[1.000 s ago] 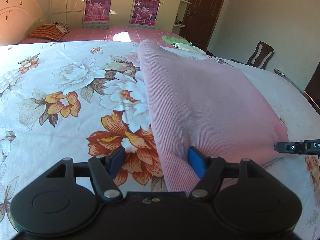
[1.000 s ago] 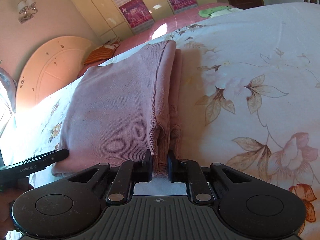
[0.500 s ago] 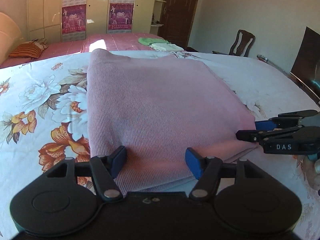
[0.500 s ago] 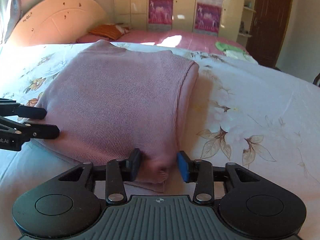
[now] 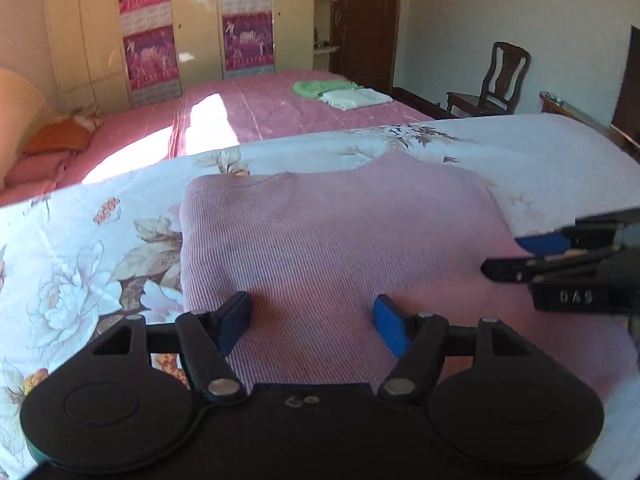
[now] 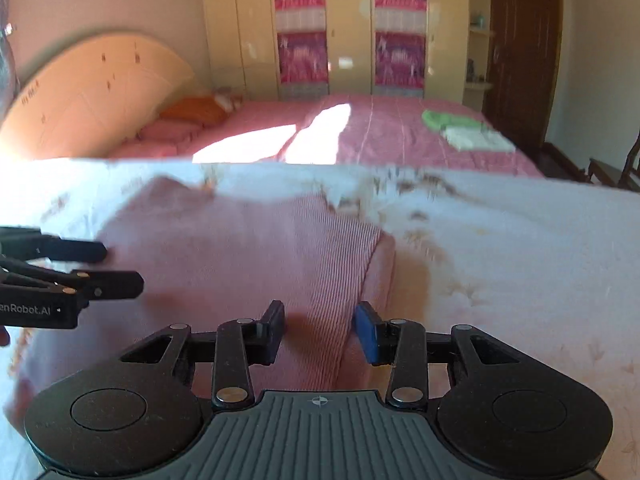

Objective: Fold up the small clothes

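Note:
A pink ribbed knit garment lies folded into a rectangle on the floral bedsheet. It also shows in the right wrist view. My left gripper is open and empty, hovering over the garment's near left part. My right gripper is open and empty over the garment's near right edge. Each gripper shows in the other's view: the right one at the right edge, the left one at the left edge.
A second bed with a pink cover stands behind, with folded green and white clothes on it. A wooden chair is at the far right. Wardrobes line the back wall.
The right gripper has opened and let go of the garment's folded edge. Both grippers have lifted and pulled back from the garment, which now lies flat and folded.

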